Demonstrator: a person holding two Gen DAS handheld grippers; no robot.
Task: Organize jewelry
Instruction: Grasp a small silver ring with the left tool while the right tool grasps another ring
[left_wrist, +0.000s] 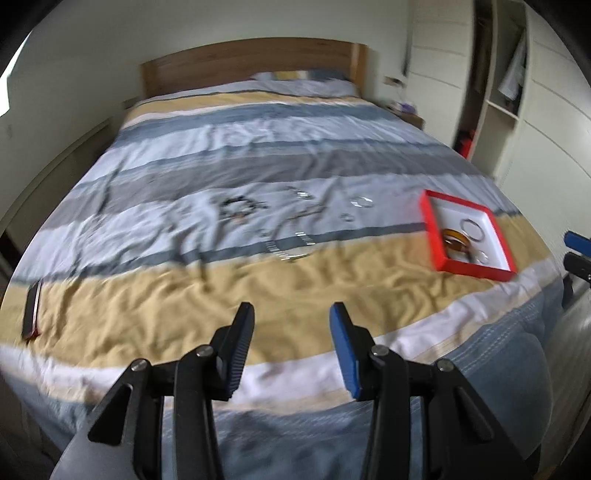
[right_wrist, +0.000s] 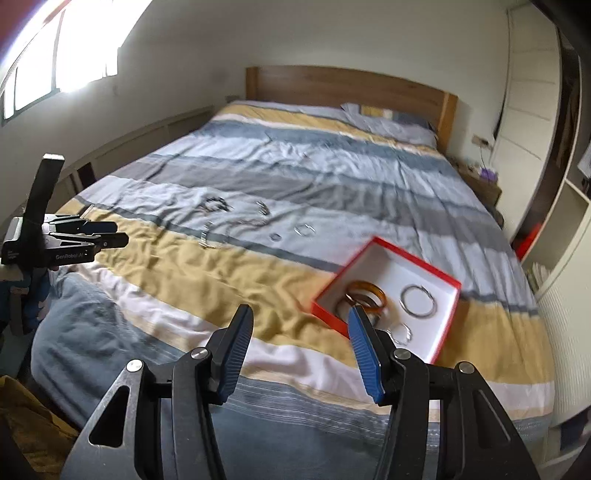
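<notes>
Jewelry (left_wrist: 291, 225) lies scattered across the pale blue band of a striped bedspread (left_wrist: 258, 155) — a dark beaded bracelet (left_wrist: 236, 208), a silver bangle (left_wrist: 362, 202), a small ring (left_wrist: 347, 218) and tangled chains, all blurred. We see a red box (right_wrist: 384, 291) with a white lining resting on the yellow stripe to their right; inside it sit an amber bangle (right_wrist: 365, 291), a large silver hoop (right_wrist: 419, 300) and smaller rings (right_wrist: 400, 334). Our left gripper (left_wrist: 291, 314) hangs above the foot of the bed, its fingers spread with nothing between them. Our right gripper (right_wrist: 299, 314) hovers near the box, fingers likewise apart and empty — its blue pad overlaps the box's near corner in view. A dark flat object (left_wrist: 32, 314) lies at the bed's left edge.
</notes>
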